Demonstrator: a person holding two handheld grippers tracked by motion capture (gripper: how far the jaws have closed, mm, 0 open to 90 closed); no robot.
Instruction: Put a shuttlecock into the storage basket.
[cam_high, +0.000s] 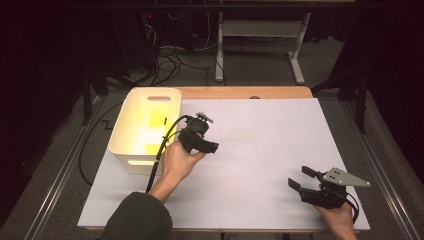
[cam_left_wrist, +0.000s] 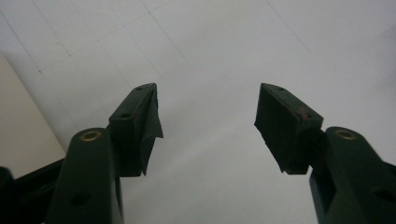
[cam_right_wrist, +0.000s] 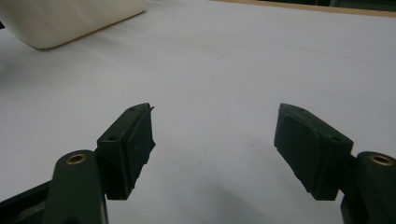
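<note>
The cream bin (cam_high: 145, 127) stands at the far left corner of the white sheet (cam_high: 260, 150) that covers the table, and it serves as the landmark here. Inside it lie yellow pieces (cam_high: 150, 125), some flat on the bottom; how many there are is hard to tell in the glare. The left gripper (cam_high: 212, 146) hangs just beside the bin's right wall, pointing away from it over bare sheet, its jaws wide apart with nothing between them; in the left gripper view a strip of the bin's wall (cam_left_wrist: 23, 130) shows at the left edge. The right gripper (cam_high: 300, 179) rests well apart from the bin, near the sheet's near right corner, also spread wide and empty, aimed back toward the bin (cam_right_wrist: 70, 18). No loose piece lies anywhere on the sheet outside the bin. Judging by that, the putting-away looks finished or nearly so: the pieces are in, both tools have let go, and what seems left is at most to draw the left hand (cam_high: 177, 160) back from the bin.
</note>
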